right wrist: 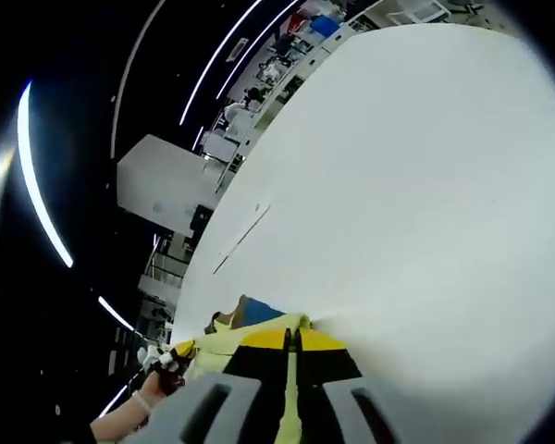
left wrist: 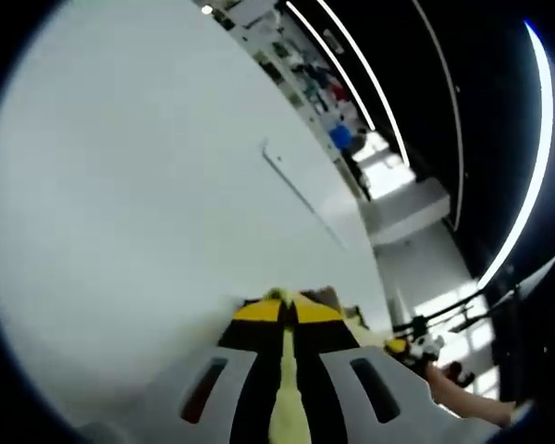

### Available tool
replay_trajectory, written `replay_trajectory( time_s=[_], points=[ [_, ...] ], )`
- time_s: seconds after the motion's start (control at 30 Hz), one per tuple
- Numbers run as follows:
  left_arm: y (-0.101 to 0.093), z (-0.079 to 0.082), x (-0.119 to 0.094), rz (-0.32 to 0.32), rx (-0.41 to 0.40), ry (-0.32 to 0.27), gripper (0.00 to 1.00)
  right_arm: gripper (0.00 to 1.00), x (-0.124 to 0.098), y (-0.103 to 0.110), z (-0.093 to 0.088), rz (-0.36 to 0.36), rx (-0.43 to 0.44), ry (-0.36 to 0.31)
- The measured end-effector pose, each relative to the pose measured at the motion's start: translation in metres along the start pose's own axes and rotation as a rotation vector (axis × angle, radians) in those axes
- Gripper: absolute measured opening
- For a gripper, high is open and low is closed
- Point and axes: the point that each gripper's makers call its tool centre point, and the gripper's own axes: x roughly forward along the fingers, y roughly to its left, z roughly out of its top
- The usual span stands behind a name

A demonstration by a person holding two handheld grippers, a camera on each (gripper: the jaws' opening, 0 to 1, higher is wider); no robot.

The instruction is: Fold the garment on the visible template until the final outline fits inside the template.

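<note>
While lifted off white table — left gripper pinches yellow garment | right gripper likewise.

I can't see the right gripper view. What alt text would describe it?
The right hand-held gripper pinches pale yellow fabric between its black, yellow-tipped jaws, over a big white table. At lower left the other hand-held gripper shows, held by a hand.
</note>
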Motion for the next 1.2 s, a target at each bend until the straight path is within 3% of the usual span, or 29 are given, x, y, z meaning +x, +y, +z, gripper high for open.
replay_trajectory(
  time_s=[0.07, 0.17, 0.3, 0.43, 0.47, 0.53, 0.63, 0.67, 0.73, 0.83, 1.0, 1.07, 1.13, 1.2],
  points=[
    [0.0, -0.001, -0.001, 0.0, 0.034, 0.004, 0.0, 0.0, -0.001, 0.002, 0.0, 0.003, -0.015, 0.0],
    [-0.003, -0.004, -0.005, 0.009, 0.132, 0.006, 0.01, 0.0, -0.003, 0.001, 0.005, -0.013, -0.109, -0.027],
    [-0.005, -0.007, -0.011, 0.028, 0.282, 0.028, 0.06, 0.12, -0.009, 0.007, 0.006, 0.0, -0.18, -0.031],
    [-0.001, 0.004, -0.015, 0.017, 0.403, 0.033, 0.16, 0.18, -0.019, 0.014, 0.012, 0.008, -0.288, -0.046],
    [-0.001, 0.004, -0.017, 0.023, 0.443, 0.038, 0.18, 0.2, -0.022, 0.015, 0.015, 0.004, -0.34, -0.055],
    [-0.002, 0.008, -0.021, 0.043, 0.596, 0.034, 0.24, 0.27, -0.026, 0.018, 0.02, -0.005, -0.465, -0.07],
    [-0.005, 0.007, -0.023, 0.072, 0.873, 0.073, 0.27, 0.3, -0.029, 0.017, 0.023, -0.052, -0.683, -0.065],
    [-0.006, 0.007, -0.023, 0.074, 0.921, 0.076, 0.26, 0.29, -0.029, 0.016, 0.022, -0.078, -0.788, -0.049],
    [-0.015, 0.004, -0.023, 0.036, 0.991, 0.09, 0.22, 0.3, -0.027, 0.016, 0.018, -0.097, -0.903, -0.01],
    [-0.019, 0.005, -0.023, 0.037, 1.1, 0.098, 0.17, 0.3, -0.021, 0.011, 0.011, -0.128, -1.08, 0.06],
    [-0.013, 0.003, -0.021, 0.066, 1.338, 0.175, 0.21, 0.29, -0.014, 0.007, 0.011, -0.16, -1.173, 0.089],
    [-0.01, 0.003, -0.019, 0.081, 1.393, 0.19, 0.23, 0.29, -0.01, 0.006, 0.009, -0.155, -1.195, 0.101],
    [-0.013, 0.007, -0.018, 0.101, 1.503, 0.173, 0.25, 0.29, -0.008, 0.001, 0.008, -0.172, -1.229, 0.135],
    [-0.013, 0.004, -0.016, 0.107, 1.579, 0.202, 0.25, 0.28, -0.005, 0.001, 0.007, -0.17, -1.249, 0.141]
  ],
)
